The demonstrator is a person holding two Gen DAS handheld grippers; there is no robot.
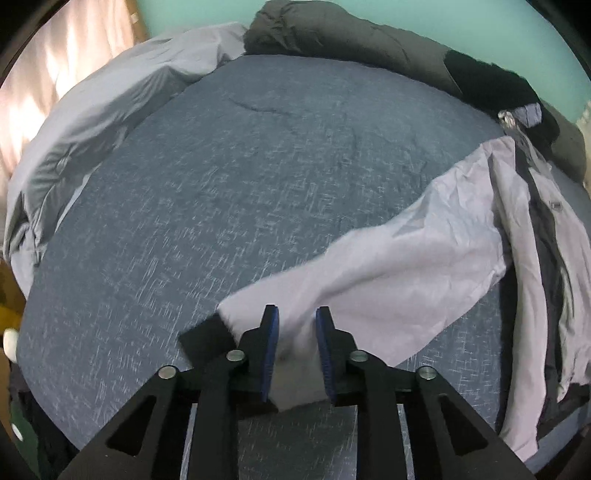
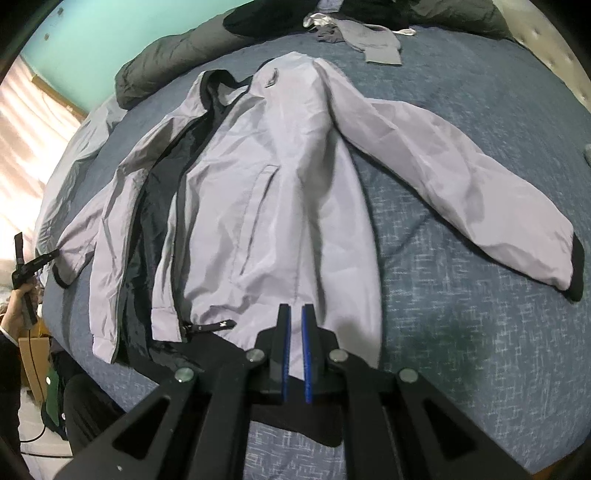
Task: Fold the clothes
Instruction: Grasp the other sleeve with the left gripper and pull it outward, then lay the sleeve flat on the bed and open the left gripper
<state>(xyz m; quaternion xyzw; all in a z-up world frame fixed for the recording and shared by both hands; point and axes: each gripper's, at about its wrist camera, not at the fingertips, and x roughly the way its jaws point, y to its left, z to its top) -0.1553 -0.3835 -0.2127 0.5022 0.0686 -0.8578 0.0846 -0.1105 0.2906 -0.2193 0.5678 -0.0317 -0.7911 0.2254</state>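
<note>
A bed (image 1: 229, 192) covered with a blue-grey mottled sheet fills both views, and everything else is carried on it. Along its far side a pale grey duvet (image 1: 92, 122) is heaped, with a dark olive padded cover (image 1: 332, 33) bunched beside it against a turquoise wall (image 1: 207, 11).

A light lilac-grey jacket (image 2: 258, 177) with a dark lining is spread front-up on the bed, its zip undone and the two front panels lying apart so that the lining is exposed between them. In the right wrist view the collar is seen pointing away from the camera and the hem toward it. One sleeve (image 2: 461, 173) is stretched flat across the sheet to the right, ending in a black cuff (image 2: 578, 266). The other sleeve (image 1: 369, 266) is drawn out toward the bed's other side.

A smaller grey garment (image 2: 373, 40) is seen crumpled near the far edge of the bed, well apart from the jacket.

The left gripper (image 1: 297, 325) is seen with its jaws set apart on either side of the sleeve end, cloth lying between the blue pads; whether the cloth is actually pinched cannot be told. A black cuff (image 1: 207, 336) is visible just beside it.

The right gripper (image 2: 295, 317) is held at the jacket's hem, its jaws clenched to a narrow gap with the hem fabric caught between them.
</note>
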